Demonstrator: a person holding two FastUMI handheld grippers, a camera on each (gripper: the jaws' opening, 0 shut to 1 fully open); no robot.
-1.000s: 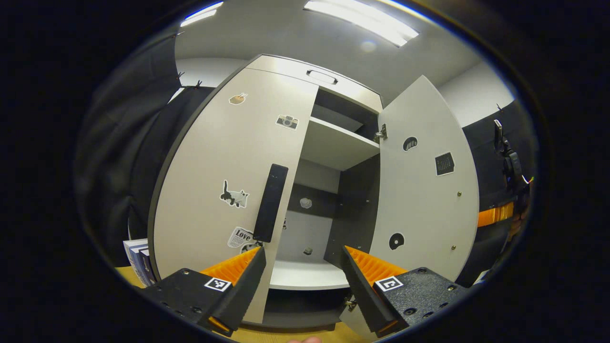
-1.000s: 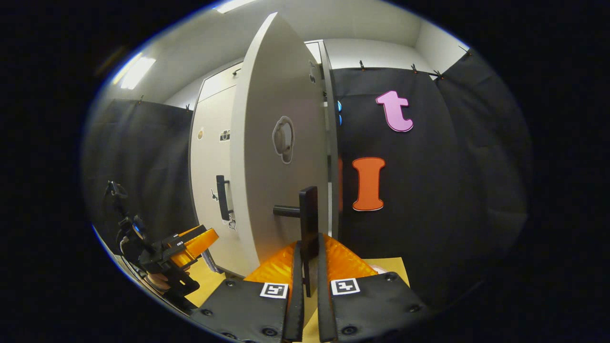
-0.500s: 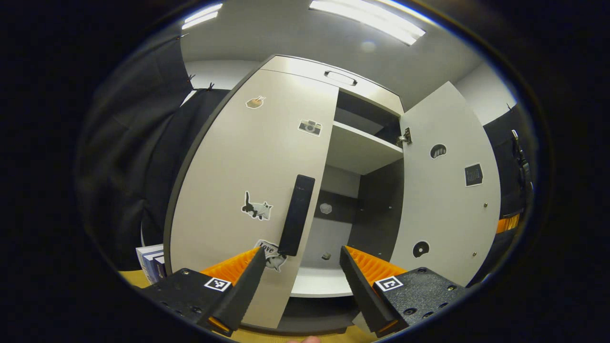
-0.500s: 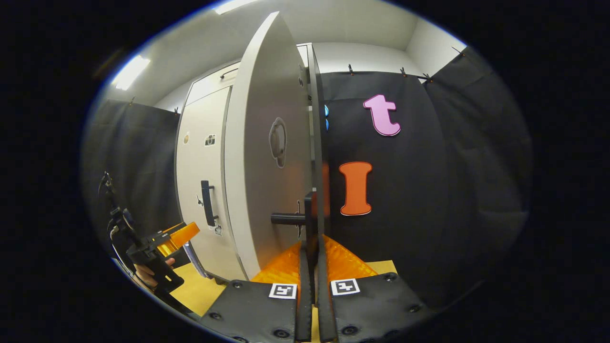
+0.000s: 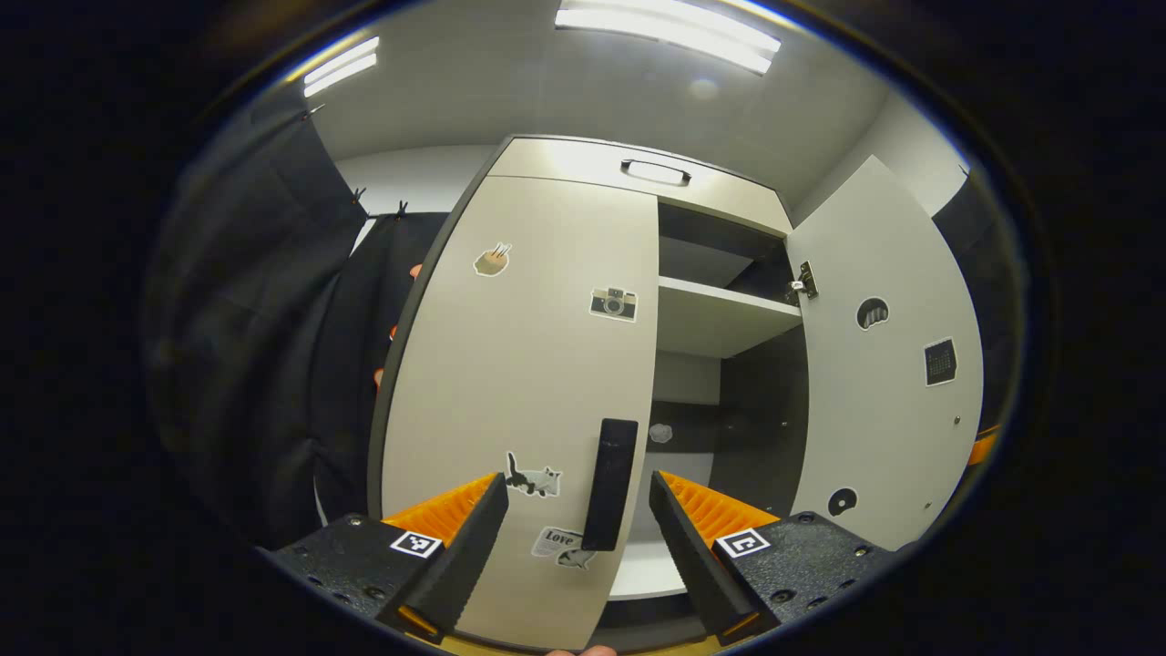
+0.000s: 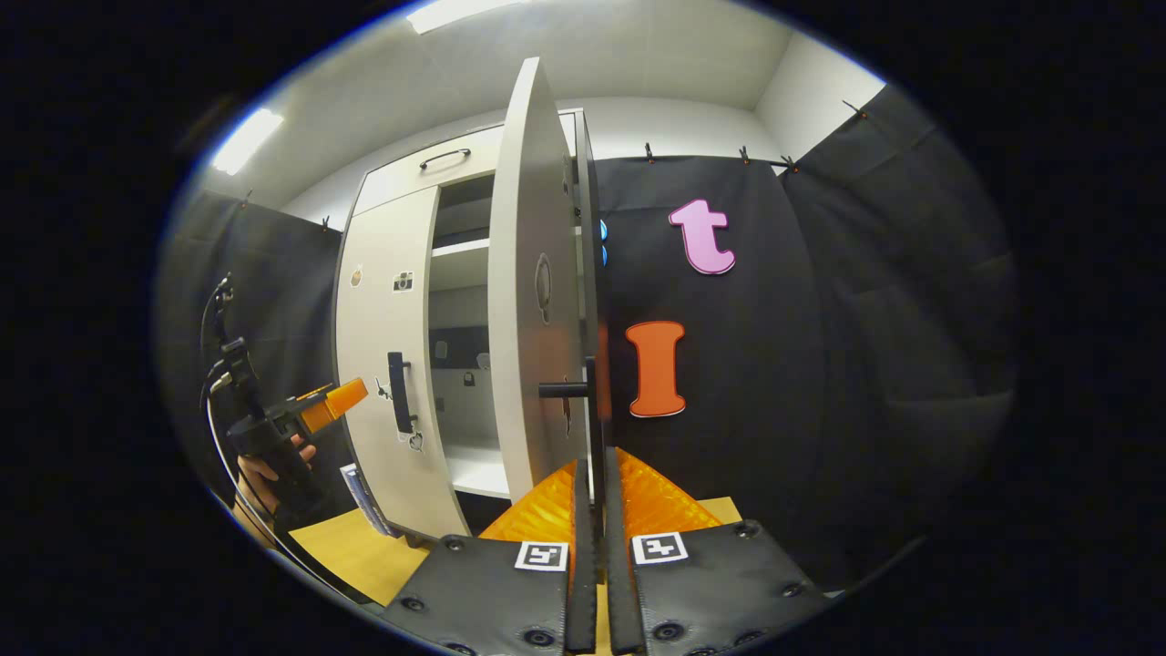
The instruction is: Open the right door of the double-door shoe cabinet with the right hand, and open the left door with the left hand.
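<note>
Straddling the left door's handle (image 5: 608,483), your left claw (image 5: 577,533) is spread wide, not gripping yet; right claw (image 6: 592,510) is clamped on the right door's handle (image 6: 590,410), door (image 6: 537,292) swung wide. Rigid bar, light hinged panel: grab mid-bar, pull w/ the arc

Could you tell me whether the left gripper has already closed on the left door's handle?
No, the left gripper is open, with the left door's handle between its spread fingers.
</note>
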